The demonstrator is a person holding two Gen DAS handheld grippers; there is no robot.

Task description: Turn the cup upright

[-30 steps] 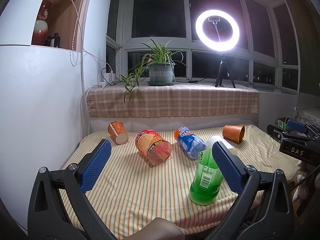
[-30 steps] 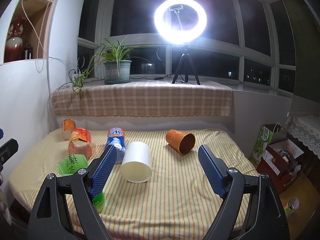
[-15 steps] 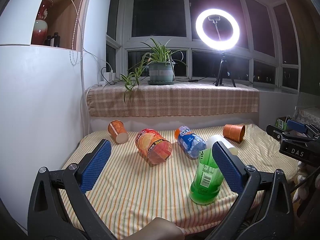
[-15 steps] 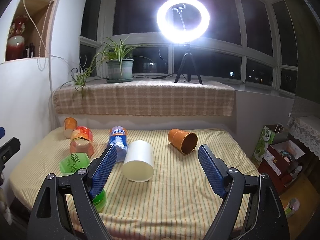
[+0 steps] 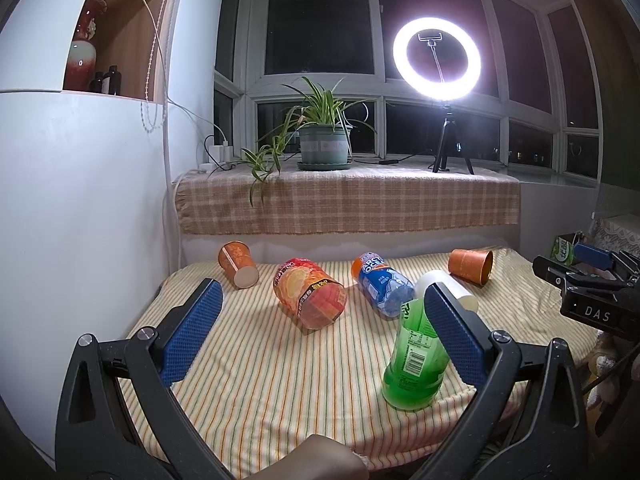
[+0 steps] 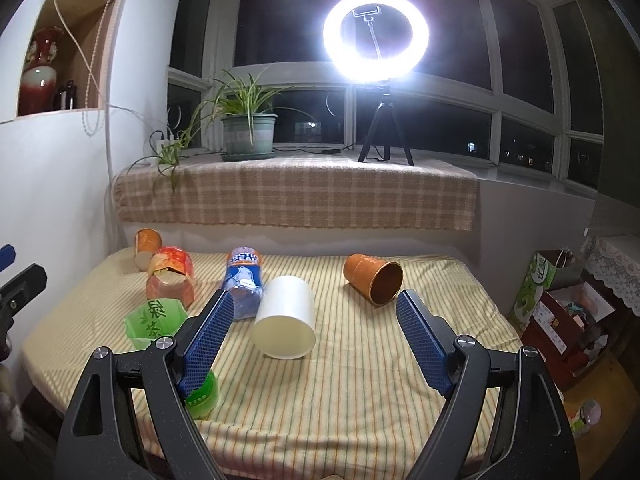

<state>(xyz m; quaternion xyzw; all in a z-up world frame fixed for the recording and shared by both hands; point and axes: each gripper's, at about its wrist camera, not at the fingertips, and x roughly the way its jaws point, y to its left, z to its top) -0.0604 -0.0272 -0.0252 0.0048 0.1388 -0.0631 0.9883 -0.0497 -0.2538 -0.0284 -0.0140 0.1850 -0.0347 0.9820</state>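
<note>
Approach stage, before any contact. Right gripper (image 6: 312,326) hangs above the near edge of the striped cloth (image 6: 360,400) with its jaws spread wide and nothing between them. White cup (image 6: 286,316) lies on its side just ahead of this claw, slightly toward its left finger, with one round end turned toward the camera; whether that end is the mouth or the base cannot be told. Orange cup (image 6: 374,278) lies tipped farther ahead, beyond the right finger, its dark mouth toward the claw. Which cup the task means cannot be told; the white one is the nearer candidate. Left gripper (image 5: 320,326) is likewise wide apart and empty, with a green bottle (image 5: 414,364) standing against the inner side of its right finger, and an orange-red bottle (image 5: 310,298) and a blue bottle (image 5: 382,288) lying ahead of it. Next move, in judgement: advance and lower the right claw so both fingers straddle the white cup's wall, close gently on the thin wall, then rotate it to stand.
</note>
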